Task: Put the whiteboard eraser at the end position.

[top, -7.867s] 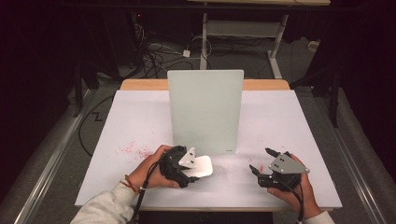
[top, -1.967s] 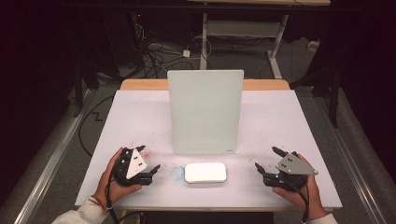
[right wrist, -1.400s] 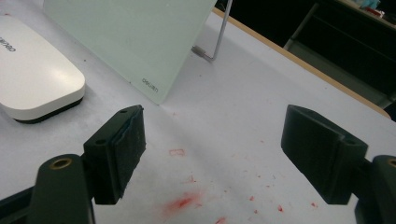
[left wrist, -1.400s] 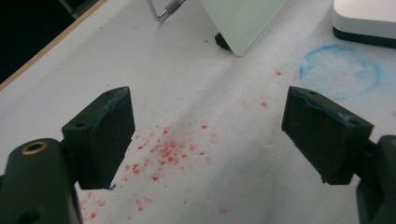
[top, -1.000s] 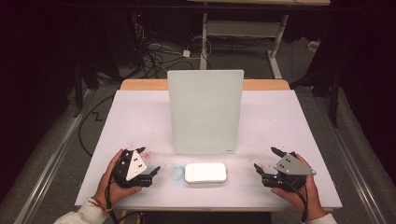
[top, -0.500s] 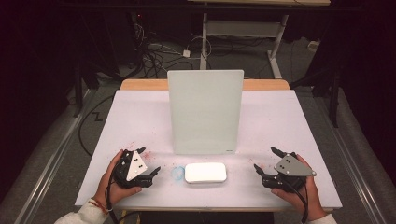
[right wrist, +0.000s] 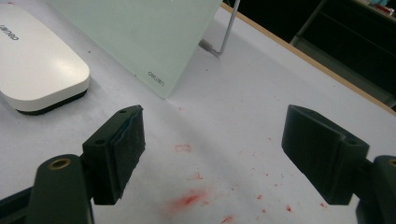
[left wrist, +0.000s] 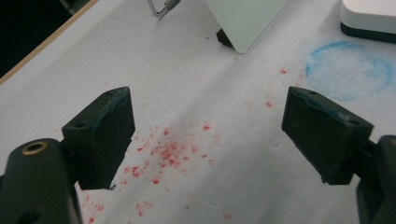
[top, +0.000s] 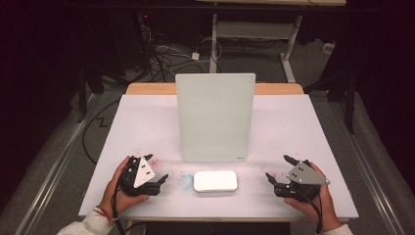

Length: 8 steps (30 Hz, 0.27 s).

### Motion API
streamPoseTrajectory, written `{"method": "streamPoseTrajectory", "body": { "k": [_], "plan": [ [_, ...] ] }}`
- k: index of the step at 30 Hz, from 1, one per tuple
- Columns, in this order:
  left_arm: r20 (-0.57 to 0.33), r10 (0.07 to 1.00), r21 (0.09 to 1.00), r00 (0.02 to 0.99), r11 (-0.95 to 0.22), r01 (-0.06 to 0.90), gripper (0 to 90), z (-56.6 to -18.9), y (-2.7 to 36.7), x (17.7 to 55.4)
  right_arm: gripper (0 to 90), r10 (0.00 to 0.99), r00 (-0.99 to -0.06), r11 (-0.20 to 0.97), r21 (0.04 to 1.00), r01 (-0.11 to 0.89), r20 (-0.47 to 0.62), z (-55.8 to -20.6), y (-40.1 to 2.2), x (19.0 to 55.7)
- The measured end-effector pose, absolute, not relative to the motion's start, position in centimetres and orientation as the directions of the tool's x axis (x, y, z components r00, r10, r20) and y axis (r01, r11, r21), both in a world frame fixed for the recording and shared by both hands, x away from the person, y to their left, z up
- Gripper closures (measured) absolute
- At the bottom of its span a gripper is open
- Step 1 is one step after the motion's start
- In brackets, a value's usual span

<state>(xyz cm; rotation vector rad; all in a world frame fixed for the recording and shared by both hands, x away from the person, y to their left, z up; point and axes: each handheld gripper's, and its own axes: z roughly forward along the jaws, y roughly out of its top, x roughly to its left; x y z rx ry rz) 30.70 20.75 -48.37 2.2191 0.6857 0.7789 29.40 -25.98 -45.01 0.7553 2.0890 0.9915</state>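
White tabletop (top: 147, 127) covered most of the high view, and everything on it sat toward the near edge. At the left, the left hand (top: 120, 188) held the left gripper (top: 161, 180) low over the table, its tips pointing toward the middle. In the left gripper view its jaws stood spread wide with nothing between them, above a scatter of red specks (left wrist: 163, 156) on the surface. Just past that gripper's tips lay a blue chalky ring (top: 186, 181) drawn on the table, seen again at the upper right of the left gripper view (left wrist: 349, 70).

Next to the ring, at the centre front, lay the white eraser (top: 215, 181), a flat rounded block on a dark base, flat on the table and touched by neither gripper. It sat just in front of the pale green glass board (top: 216, 117), which stood upright on a thin metal stand (right wrist: 223, 39). The left gripper view caught a corner of the eraser (left wrist: 369, 16) and the board's lower corner (left wrist: 243, 23); the right gripper view showed the eraser (right wrist: 37, 65) close beside the board's bottom edge (right wrist: 140, 37), apart from it.

Farther right, the right hand (top: 313, 203) held the right gripper (top: 277, 169) near the front right of the table, well apart from the eraser. Its jaws were also spread wide and held nothing, with red smears (right wrist: 187, 200) on the table beneath them.
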Motion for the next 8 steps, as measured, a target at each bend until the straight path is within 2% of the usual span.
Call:
{"method": "streamPoseTrajectory", "body": {
  "k": [8],
  "plan": [
    [0.322,0.659,0.737,0.679,-0.625,0.257,17.0,-48.47,20.82,30.93,21.6,0.735,-0.59,0.541,0.814,0.212,-0.334,-45.18,-25.89,29.57]
  ]
}}
